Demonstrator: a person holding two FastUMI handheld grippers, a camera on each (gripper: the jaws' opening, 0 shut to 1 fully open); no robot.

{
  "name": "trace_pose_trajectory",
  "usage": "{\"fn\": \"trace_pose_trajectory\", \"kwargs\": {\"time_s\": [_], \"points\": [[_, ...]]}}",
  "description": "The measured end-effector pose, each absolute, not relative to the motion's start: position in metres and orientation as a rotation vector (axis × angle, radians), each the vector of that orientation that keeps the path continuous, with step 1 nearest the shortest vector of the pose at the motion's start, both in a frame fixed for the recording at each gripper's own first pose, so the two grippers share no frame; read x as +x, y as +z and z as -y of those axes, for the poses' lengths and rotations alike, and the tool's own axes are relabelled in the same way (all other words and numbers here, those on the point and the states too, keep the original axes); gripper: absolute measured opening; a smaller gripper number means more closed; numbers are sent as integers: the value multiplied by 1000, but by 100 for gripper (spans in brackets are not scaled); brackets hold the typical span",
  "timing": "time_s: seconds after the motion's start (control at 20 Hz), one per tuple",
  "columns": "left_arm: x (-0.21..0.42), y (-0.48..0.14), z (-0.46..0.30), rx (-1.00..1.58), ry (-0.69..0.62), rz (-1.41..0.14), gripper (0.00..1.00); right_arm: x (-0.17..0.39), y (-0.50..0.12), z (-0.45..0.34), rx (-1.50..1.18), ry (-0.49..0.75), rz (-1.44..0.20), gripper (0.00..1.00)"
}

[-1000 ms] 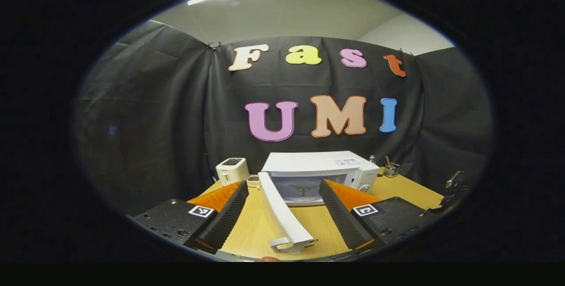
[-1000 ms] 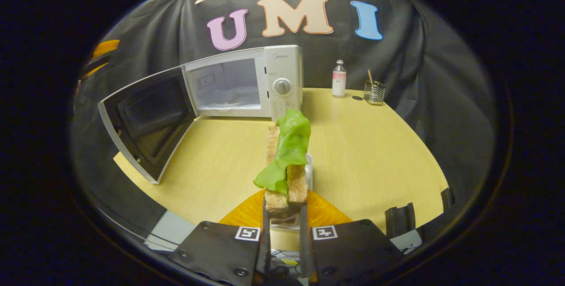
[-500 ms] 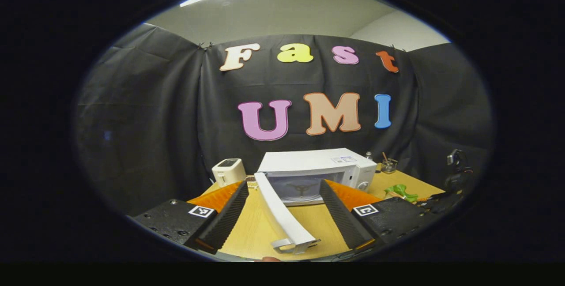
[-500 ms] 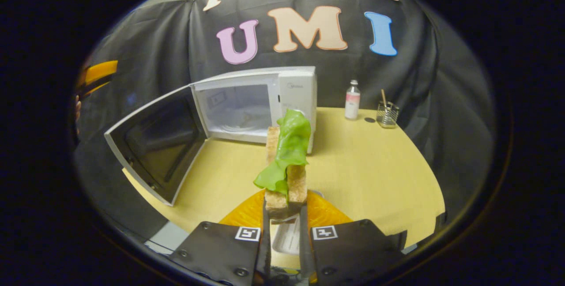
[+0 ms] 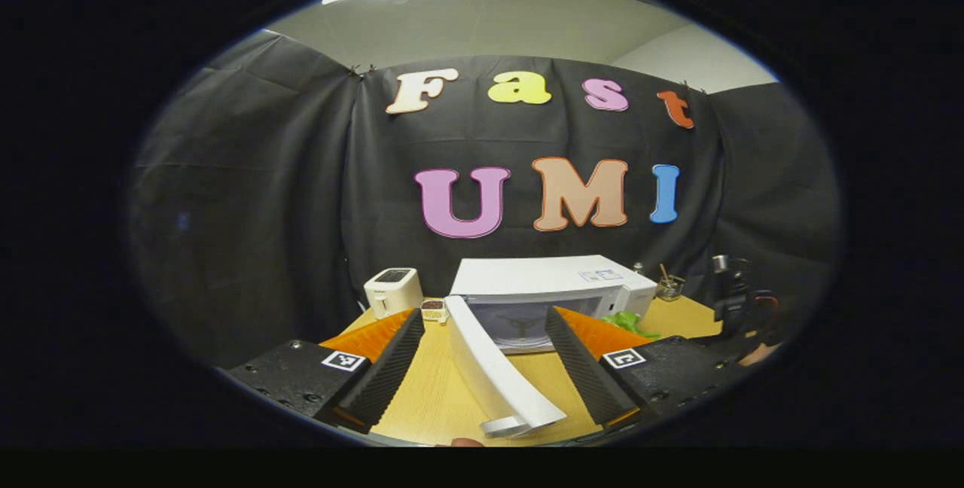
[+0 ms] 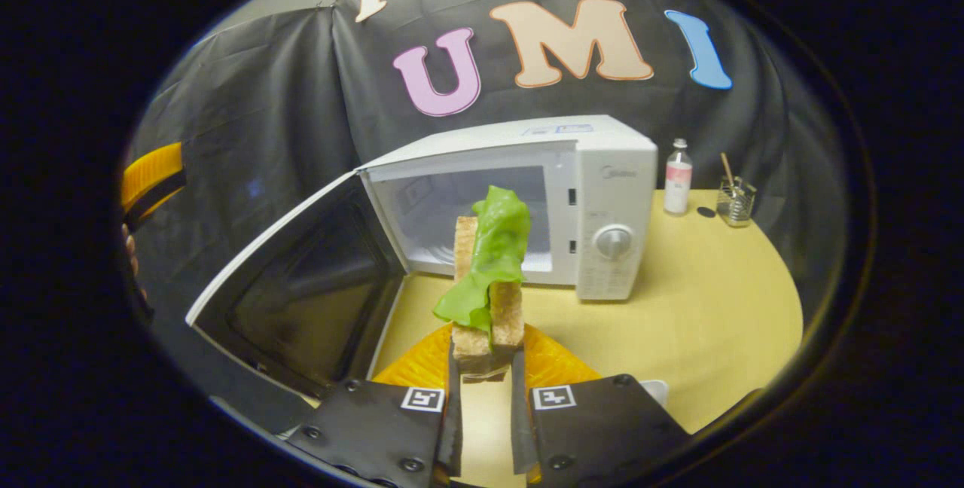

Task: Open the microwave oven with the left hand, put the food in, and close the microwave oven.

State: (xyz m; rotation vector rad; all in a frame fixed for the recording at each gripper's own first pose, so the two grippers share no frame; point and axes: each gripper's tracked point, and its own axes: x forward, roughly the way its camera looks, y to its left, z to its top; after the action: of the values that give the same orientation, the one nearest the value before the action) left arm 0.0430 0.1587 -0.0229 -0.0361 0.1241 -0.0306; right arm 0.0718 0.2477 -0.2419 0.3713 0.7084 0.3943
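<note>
The white microwave (image 6: 610, 194) stands on the wooden table (image 6: 715, 307) with its door (image 6: 301, 285) swung wide to the left and its cavity (image 6: 459, 224) showing. My right gripper (image 6: 486, 356) is shut on the food (image 6: 489, 277), a stack of bread with a green lettuce leaf, held upright just in front of the opening. In the left gripper view, my left gripper (image 5: 483, 315) is open, with the door's edge (image 5: 497, 375) running between its fingers without touching them. The lettuce (image 5: 625, 320) peeks out by the microwave (image 5: 550, 285).
A small bottle (image 6: 678, 187) and a wire holder with a stick (image 6: 734, 202) stand at the table's back right. A white toaster (image 5: 393, 291) and a small jar (image 5: 433, 310) sit left of the microwave. A clear tray's corner (image 6: 655, 391) lies near the right gripper.
My right gripper has carried the food forward and left, from over the tray to just before the microwave's opening. The left gripper has stayed open by the door's edge.
</note>
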Motion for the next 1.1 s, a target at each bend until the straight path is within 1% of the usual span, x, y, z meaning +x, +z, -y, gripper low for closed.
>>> {"fn": "trace_pose_trajectory", "kwargs": {"time_s": [0.05, 0.1, 0.2, 0.25, 0.3, 0.35, 0.55, 0.75, 0.8, 0.85, 0.9, 1.1], "points": [[45, -23, -161, -42, -34, -125, 98, 79, -244, -258, 392, 385, -720, 28], [46, -26, -161, -47, -43, -127, 100, 87, -246, -267, 425, 371, -742, 28], [51, -30, -165, -47, -52, -132, 98, 104, -254, -286, 531, 339, -784, 28], [53, -31, -168, -45, -53, -131, 100, 111, -258, -294, 576, 318, -805, 28], [55, -32, -171, -44, -54, -132, 98, 120, -260, -301, 617, 297, -822, 28], [58, -33, -175, -46, -53, -134, 99, 126, -264, -306, 671, 273, -837, 28], [63, -46, -188, -90, -63, -161, 99, 150, -277, -334, 1017, 141, -915, 28], [68, -56, -204, -96, -68, -185, 97, 171, -278, -348, 1167, 52, -878, 28], [70, -57, -206, -93, -71, -187, 94, 179, -281, -352, 1214, 35, -879, 28], [71, -59, -209, -92, -72, -191, 94, 186, -286, -356, 1253, 18, -884, 28], [73, -63, -210, -96, -71, -199, 96, 194, -291, -359, 1277, -6, -882, 28], [75, -70, -209, -143, -87, -219, 96, 224, -312, -366, 1355, -114, -877, 28]]}}
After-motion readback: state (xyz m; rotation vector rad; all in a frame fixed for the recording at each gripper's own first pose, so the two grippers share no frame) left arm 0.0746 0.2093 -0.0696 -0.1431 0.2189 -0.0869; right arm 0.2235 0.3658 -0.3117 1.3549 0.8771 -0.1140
